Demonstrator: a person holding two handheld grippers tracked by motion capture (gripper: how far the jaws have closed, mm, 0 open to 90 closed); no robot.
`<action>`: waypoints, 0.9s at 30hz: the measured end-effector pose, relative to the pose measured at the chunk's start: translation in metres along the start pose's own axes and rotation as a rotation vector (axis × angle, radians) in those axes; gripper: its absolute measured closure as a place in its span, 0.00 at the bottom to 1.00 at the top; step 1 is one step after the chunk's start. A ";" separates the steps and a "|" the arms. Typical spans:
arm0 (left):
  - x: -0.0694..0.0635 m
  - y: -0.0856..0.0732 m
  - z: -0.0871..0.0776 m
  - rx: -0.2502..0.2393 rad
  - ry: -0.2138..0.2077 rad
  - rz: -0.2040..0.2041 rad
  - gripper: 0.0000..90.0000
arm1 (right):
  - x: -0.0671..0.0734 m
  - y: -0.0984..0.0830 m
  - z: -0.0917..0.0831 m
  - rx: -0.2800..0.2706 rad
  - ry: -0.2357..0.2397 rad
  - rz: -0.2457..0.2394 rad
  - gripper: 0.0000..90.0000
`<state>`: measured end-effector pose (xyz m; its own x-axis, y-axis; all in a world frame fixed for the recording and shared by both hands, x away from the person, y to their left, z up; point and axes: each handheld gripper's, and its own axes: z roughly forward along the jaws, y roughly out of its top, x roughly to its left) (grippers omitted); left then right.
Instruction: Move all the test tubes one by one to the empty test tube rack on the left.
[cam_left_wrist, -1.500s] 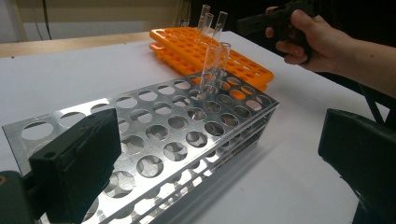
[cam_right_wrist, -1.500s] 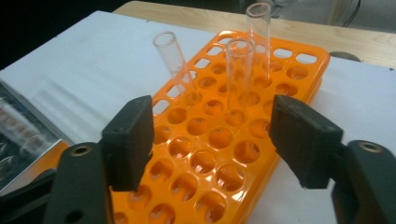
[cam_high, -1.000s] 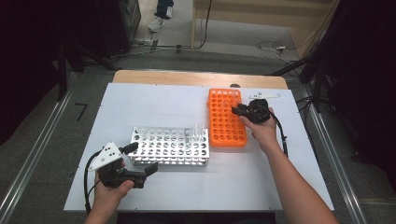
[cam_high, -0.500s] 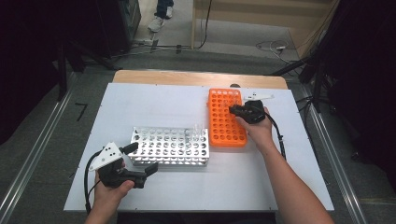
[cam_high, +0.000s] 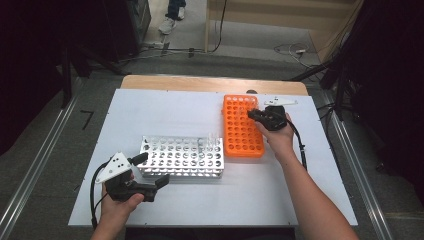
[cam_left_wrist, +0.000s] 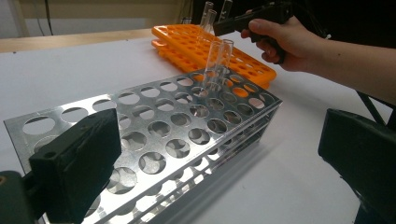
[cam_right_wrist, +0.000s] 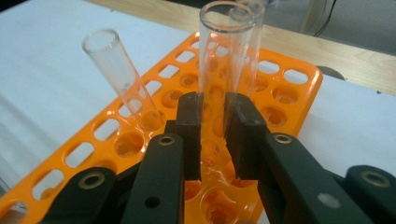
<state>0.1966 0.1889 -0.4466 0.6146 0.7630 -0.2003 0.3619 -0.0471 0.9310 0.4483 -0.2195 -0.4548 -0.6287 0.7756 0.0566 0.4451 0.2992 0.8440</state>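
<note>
Scene: A person worked at a white table with a hand-held gripper in each hand, two racks set out between them.

Right gripper: Its black jaws had just been closing and stood clamped on a clear glass test tube, the pads pressing the tube's lower half from either side. From above, the gripper sat over the far right part of the orange rack.

Test tube: Transparent, colourless, open-mouthed with a thin round rim, and apparently empty. It stood roughly upright in the orange rack's far end, its upper half rising clear above the jaws.

Neighbouring tubes: A second clear tube leaned to the left in a hole near the gripped one; a third stood just behind it, partly hidden.

Orange rack: Bright plastic, rows of round holes with slotted openings along its edges, lying near the table's far right.

Metal rack: Shiny perforated steel in tiers, near the table's middle, just left of the orange rack. Two clear tubes stood at its right end.

Left gripper: Held low at the near left end of the metal rack, jaws spread wide with nothing between the pads; in its own view the rack's corner lay ahead of them.
</note>
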 end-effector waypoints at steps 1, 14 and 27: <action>0.000 0.000 0.000 -0.001 0.000 -0.001 0.00 | -0.001 0.001 -0.002 -0.008 0.003 0.007 0.82; -0.002 0.001 0.002 0.002 -0.002 0.002 0.00 | 0.002 0.011 -0.033 -0.057 0.041 0.032 0.82; -0.007 0.004 0.008 0.005 -0.017 0.012 0.00 | 0.030 0.010 -0.075 -0.086 0.099 -0.018 0.82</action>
<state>0.1992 0.1781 -0.4437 0.6306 0.7513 -0.1946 0.3583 -0.0594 0.9317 0.3858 -0.2349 -0.4049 -0.6981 0.7104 0.0898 0.3795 0.2607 0.8877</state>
